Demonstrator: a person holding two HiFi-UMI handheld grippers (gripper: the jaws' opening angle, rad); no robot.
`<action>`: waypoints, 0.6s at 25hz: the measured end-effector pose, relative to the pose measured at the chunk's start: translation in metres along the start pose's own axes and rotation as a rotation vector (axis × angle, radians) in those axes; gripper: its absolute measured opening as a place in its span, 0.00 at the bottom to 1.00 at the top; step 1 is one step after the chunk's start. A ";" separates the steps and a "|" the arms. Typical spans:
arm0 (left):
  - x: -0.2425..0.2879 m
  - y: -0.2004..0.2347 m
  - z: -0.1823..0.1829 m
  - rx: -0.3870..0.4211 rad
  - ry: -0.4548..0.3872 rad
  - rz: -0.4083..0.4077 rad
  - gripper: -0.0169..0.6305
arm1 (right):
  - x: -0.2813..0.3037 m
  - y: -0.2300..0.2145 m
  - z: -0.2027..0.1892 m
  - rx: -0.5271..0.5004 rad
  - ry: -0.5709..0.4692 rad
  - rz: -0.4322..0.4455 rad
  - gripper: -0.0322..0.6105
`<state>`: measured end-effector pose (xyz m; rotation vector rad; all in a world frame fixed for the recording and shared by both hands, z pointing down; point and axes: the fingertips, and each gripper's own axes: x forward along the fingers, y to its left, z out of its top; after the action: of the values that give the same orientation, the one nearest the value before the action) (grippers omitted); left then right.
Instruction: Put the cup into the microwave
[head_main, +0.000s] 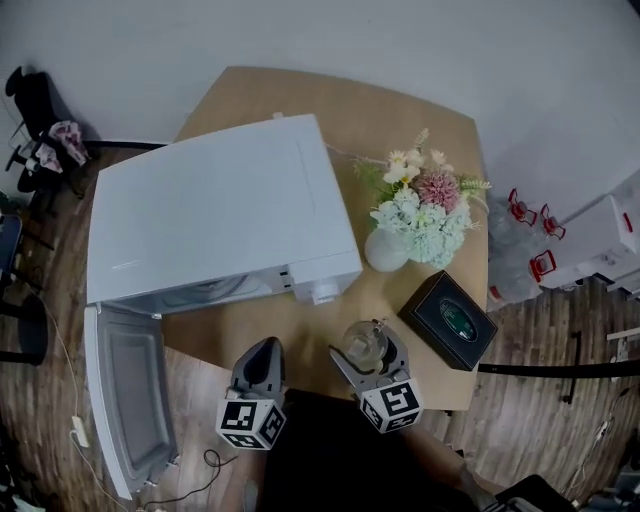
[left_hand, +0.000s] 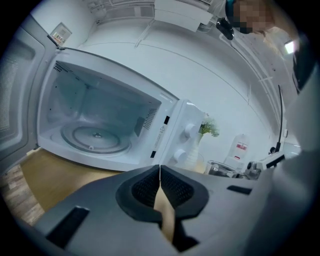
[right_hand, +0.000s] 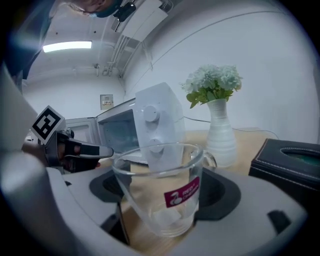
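Note:
A clear glass cup (right_hand: 165, 192) with a red label sits between the jaws of my right gripper (right_hand: 167, 195), which is shut on it. In the head view that cup (head_main: 362, 343) hangs over the table's near edge, right of the white microwave (head_main: 215, 215). The microwave door (head_main: 125, 395) hangs open at the left. Inside the cavity I see a glass turntable (left_hand: 95, 137). My left gripper (left_hand: 159, 187) is shut with nothing in it, in front of the microwave's opening; in the head view this left gripper (head_main: 257, 375) is beside my right gripper (head_main: 372, 358).
A white vase of flowers (head_main: 420, 215) stands right of the microwave. A dark tissue box (head_main: 450, 320) lies near the wooden table's (head_main: 390, 120) right front corner. The open door juts out past the table's edge over the wood floor.

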<state>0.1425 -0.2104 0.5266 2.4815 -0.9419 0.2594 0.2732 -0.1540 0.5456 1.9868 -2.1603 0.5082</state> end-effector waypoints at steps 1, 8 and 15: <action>-0.004 0.004 0.000 -0.005 -0.005 0.014 0.04 | 0.002 0.005 0.002 -0.007 0.001 0.017 0.65; -0.031 0.038 0.002 -0.033 -0.044 0.117 0.04 | 0.023 0.048 0.011 -0.042 0.010 0.151 0.65; -0.057 0.070 0.004 -0.070 -0.079 0.190 0.04 | 0.043 0.097 0.016 -0.043 0.040 0.279 0.65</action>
<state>0.0534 -0.2250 0.5292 2.3561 -1.2015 0.1877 0.1743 -0.1942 0.5321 1.6471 -2.4141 0.5296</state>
